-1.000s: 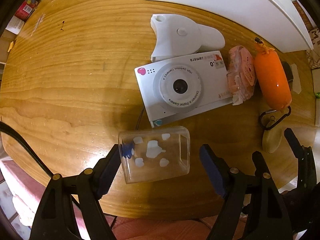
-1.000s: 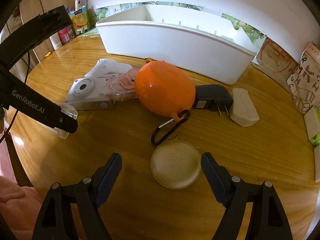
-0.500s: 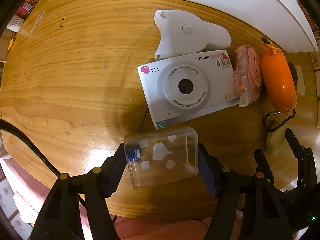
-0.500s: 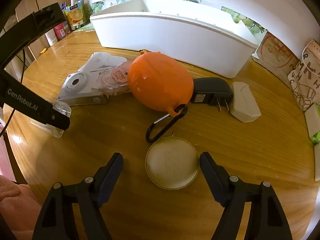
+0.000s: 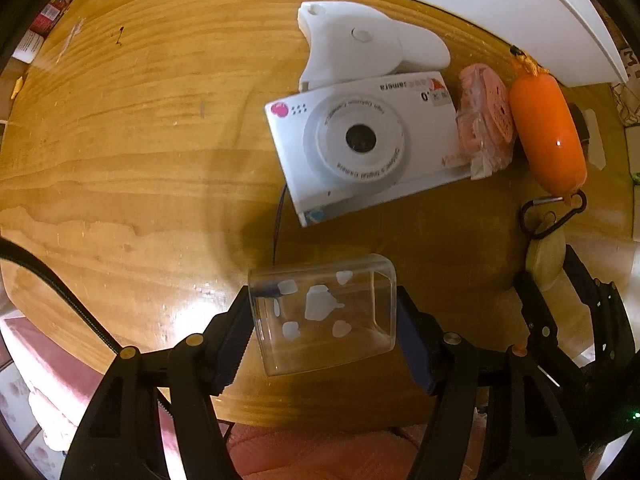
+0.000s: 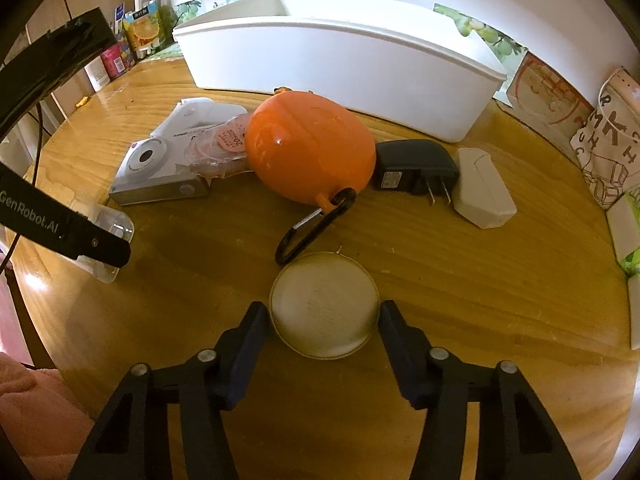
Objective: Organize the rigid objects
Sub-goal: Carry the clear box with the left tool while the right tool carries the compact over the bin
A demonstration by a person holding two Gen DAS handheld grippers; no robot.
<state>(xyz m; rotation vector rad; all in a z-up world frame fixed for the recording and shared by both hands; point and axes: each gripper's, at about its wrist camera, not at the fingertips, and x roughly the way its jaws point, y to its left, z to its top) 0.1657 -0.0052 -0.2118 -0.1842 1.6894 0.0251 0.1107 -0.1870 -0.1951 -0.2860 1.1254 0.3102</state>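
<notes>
My left gripper [image 5: 322, 304] points straight down and is shut on a clear plastic box [image 5: 324, 332] with white stickers, near the table's front edge. One pad presses on each of the box's short sides. In the right wrist view the same box [image 6: 108, 232] seems to touch the table under the left gripper's finger [image 6: 80, 240]. My right gripper [image 6: 322, 316] is closing on a round cream tin [image 6: 324, 300] that lies flat, and its pads [image 6: 256, 320] meet the rim on both sides. An orange case [image 6: 308, 156] with a black carabiner [image 6: 312, 228] lies just beyond the tin.
A white toy camera [image 5: 360, 148], a white plastic piece [image 5: 360, 40] and a pink wrapped roll [image 5: 486, 124] lie in a row left of the orange case. A black plug adapter [image 6: 412, 170] and a white block [image 6: 482, 194] lie right of it. A long white bin [image 6: 340, 68] stands behind.
The left jaws closed from wide apart onto the clear box. The right jaws closed in from either side until they reached the round tin's rim. Neither hand shifted much.
</notes>
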